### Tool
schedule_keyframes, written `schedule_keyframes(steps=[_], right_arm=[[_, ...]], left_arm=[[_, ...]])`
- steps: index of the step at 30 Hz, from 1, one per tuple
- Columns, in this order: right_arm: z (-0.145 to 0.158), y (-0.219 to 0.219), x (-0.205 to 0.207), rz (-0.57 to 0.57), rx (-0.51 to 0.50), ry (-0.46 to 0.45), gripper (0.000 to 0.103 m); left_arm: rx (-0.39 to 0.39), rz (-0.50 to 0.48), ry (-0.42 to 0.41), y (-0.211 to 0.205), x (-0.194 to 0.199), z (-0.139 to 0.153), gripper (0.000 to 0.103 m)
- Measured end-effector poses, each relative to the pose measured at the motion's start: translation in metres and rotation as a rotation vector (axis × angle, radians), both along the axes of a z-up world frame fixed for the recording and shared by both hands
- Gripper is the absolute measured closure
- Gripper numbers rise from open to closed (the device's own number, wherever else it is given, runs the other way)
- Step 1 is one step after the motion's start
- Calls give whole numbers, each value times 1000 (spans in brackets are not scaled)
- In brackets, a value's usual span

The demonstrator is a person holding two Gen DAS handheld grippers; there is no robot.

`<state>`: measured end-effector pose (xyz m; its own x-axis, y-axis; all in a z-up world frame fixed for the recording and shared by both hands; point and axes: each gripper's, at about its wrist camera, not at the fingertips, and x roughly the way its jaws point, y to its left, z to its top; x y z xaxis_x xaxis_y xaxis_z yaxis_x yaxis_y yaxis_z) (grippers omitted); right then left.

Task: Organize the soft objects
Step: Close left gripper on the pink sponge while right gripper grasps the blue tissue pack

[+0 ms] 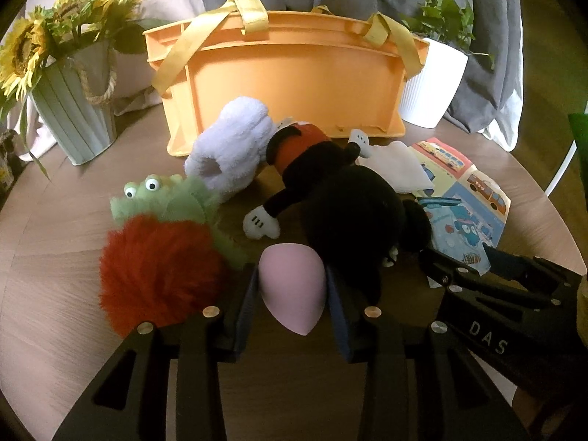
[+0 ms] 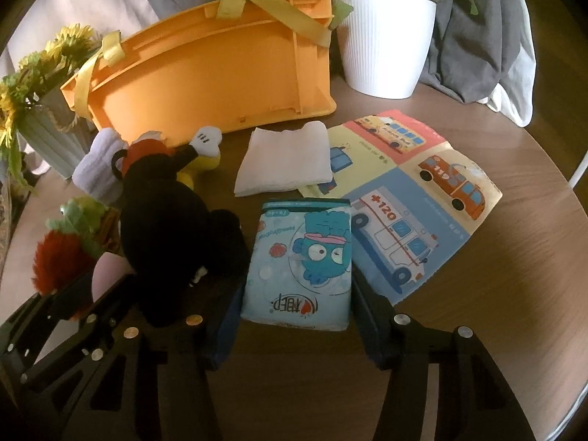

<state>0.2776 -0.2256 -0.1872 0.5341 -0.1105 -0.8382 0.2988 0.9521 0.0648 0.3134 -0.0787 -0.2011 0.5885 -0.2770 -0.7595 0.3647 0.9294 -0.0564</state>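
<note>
- The letters "DAS" stand in pale print on the black arm of the right gripper [image 1: 455,272], seen from the left wrist view.
- "+120" stands in red on the white ambulance drawn on the colourful soft cloth picture book [image 2: 404,198].
- "119" stands on the orange vehicle on that same book.
- The light blue cartoon-fish tissue pack [image 2: 297,268] carries upside-down print too blurred to read.

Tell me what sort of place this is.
Probably a home living room: a round wooden table with a sunflower vase, a white potted plant and draped fabric behind.
</note>
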Motion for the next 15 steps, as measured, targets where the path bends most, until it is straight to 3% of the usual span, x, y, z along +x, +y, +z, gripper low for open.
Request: schedule_keyframes(steps=[15], right_arm=[[29,-4,-13,3,20,-43,48]], left_arm=[[-30,51,-25,1,-17,37,67]])
